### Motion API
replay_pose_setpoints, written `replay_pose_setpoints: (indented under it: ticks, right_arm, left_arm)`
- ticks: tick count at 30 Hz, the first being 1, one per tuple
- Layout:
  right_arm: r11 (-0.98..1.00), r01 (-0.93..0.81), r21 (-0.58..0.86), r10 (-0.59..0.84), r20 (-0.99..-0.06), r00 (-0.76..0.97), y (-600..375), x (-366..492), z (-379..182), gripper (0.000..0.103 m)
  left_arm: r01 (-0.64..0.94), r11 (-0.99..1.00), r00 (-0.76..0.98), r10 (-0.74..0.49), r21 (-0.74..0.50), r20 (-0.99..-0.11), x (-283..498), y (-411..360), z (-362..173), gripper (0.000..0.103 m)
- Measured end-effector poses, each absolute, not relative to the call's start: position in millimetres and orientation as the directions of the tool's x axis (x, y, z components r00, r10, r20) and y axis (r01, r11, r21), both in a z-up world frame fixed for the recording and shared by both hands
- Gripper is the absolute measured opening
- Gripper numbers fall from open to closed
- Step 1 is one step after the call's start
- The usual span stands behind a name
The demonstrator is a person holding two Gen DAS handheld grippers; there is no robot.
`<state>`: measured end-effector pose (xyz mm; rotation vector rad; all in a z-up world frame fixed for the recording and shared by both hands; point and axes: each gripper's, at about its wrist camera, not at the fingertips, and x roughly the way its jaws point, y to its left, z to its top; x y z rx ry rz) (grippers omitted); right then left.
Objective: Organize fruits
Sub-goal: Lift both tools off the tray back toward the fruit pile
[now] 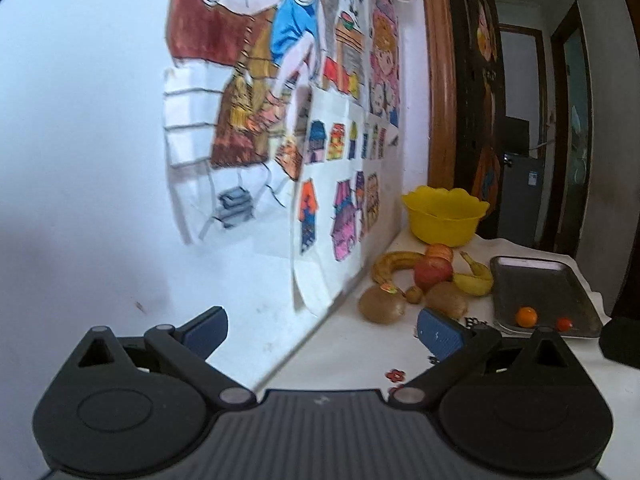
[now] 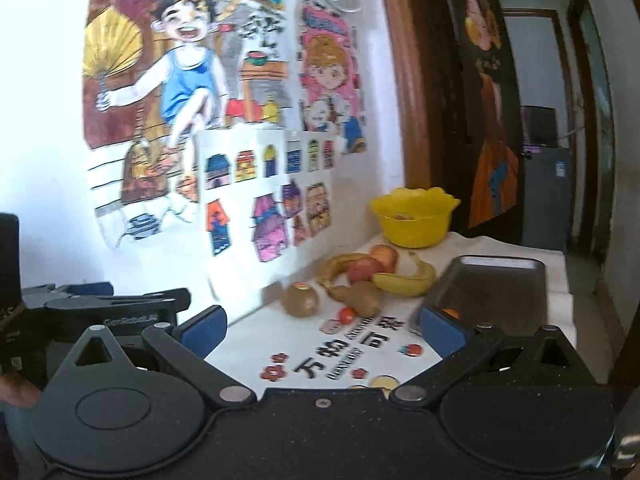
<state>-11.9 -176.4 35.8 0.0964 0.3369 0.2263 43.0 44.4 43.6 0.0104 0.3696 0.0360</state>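
Note:
Fruit lies in a heap on the white table against the wall: two bananas [image 1: 394, 264] [image 2: 404, 278], red apples [image 1: 432, 270] [image 2: 366, 268], two kiwis [image 1: 382, 305] [image 2: 300, 300] and a cherry tomato [image 2: 346, 314]. Behind the heap stands a yellow bowl [image 1: 444, 216] [image 2: 416, 216]. To the right lies a metal tray [image 1: 540, 288] [image 2: 496, 288] holding a small orange [image 1: 526, 316] and a cherry tomato [image 1: 564, 323]. My left gripper [image 1: 322, 330] hangs open and empty, short of the fruit. My right gripper [image 2: 322, 328] is likewise open and empty, above the printed tablecloth.
Coloured drawings [image 1: 280, 100] [image 2: 224, 120] cover the white wall on the left, close to the fruit. A wooden door frame [image 1: 442, 80] and a dark doorway stand behind the table. The left gripper's body [image 2: 80, 308] shows at the left of the right wrist view.

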Motion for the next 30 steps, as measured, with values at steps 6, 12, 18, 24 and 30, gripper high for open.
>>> replay_pose_setpoints:
  ticks: [6,12,18,24,30]
  right_arm:
    - [0.961,-0.243,0.133,0.272,-0.291,0.917,-156,-1,52,0.102]
    - [0.954,-0.261,0.145,0.294,-0.291,0.910,-148,18,57,0.102]
    - [0.946,-0.318,0.069,0.324,-0.285,0.902,-160,52,70,0.102]
    - [0.926,-0.366,-0.094,0.335,-0.240,0.911,-189,107,77,0.102]
    - [0.930,-0.366,-0.026,0.333,-0.359,0.872,-213,169,29,0.102]
  left_arm:
    - [-0.057,0.998,0.939,0.062,0.025,-0.338,51,54,54,0.102]
    - [-0.055,0.998,0.936,0.065,0.040,-0.347,71,52,51,0.102]
    - [-0.037,0.998,0.932,0.053,0.053,-0.359,104,44,48,0.103]
    - [0.021,0.999,0.926,-0.004,0.042,-0.377,144,29,33,0.103]
    - [0.063,0.997,0.902,-0.036,0.047,-0.430,184,17,8,0.103]
